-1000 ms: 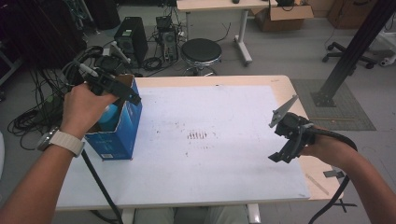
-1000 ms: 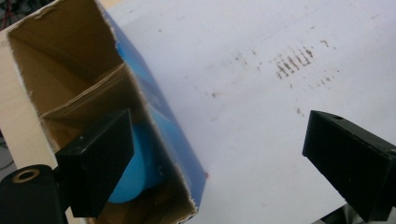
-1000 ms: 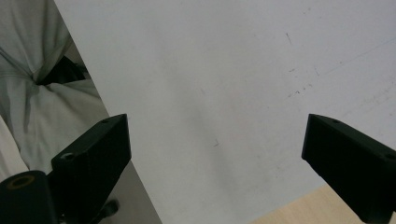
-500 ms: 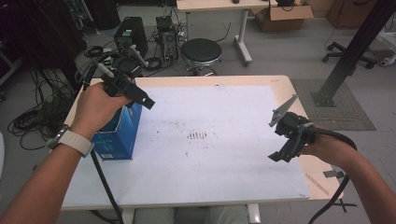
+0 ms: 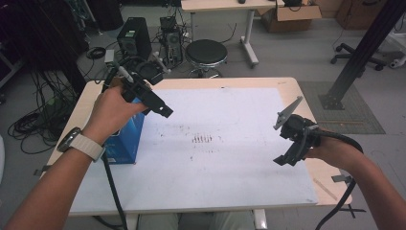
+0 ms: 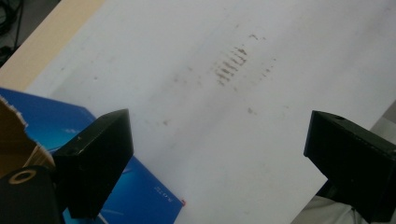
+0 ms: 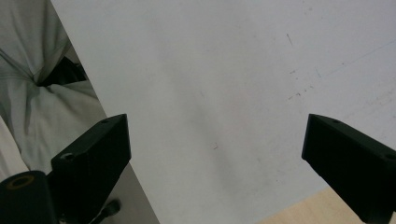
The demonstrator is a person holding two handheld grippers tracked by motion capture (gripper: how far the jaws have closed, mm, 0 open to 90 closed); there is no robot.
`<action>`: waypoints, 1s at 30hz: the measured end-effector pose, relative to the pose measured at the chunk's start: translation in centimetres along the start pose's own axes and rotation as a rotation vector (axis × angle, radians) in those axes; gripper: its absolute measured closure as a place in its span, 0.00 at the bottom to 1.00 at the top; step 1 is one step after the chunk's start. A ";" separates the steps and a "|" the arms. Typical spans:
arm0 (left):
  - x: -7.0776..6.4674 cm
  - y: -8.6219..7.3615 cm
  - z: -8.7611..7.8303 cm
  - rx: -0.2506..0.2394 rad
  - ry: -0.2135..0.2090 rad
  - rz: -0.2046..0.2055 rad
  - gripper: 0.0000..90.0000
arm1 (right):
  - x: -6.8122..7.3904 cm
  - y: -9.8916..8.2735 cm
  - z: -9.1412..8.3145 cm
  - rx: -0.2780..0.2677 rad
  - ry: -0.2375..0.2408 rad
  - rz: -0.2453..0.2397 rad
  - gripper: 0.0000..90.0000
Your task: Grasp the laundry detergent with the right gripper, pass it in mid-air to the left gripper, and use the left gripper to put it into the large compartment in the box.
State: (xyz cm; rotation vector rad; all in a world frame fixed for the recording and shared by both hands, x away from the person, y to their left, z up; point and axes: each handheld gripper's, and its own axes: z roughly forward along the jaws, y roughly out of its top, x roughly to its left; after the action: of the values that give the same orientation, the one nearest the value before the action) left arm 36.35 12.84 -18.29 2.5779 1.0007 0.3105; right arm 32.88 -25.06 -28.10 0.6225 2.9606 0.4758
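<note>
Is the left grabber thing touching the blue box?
Apart. In the left gripper view, the left gripper has its jaws wide open with nothing between them, and the blue box lies below and behind them.

Beyond the far edge of the surface [image 5: 287, 86] stands a round black stool [image 5: 206, 52] — left of it two computer towers [image 5: 131, 40] on the floor, right of it a cardboard box [image 5: 287, 12]. A white sheet [image 5: 230, 110] covers the surface.
</note>
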 end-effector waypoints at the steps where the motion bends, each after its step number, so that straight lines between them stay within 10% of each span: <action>1: -0.2 0.2 0.1 0.004 -0.006 0.012 0.10 | 0.0 0.0 0.1 -0.002 0.000 -0.001 0.09; 30: -5.8 4.6 3.2 0.032 -0.079 0.299 0.09 | -0.3 0.0 0.1 -0.003 0.003 0.011 0.09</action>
State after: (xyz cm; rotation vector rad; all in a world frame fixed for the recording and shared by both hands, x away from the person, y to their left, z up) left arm 35.90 4.94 -19.76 2.7446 0.5958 0.2678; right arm 33.14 -25.10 -28.23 0.6380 2.9604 0.4829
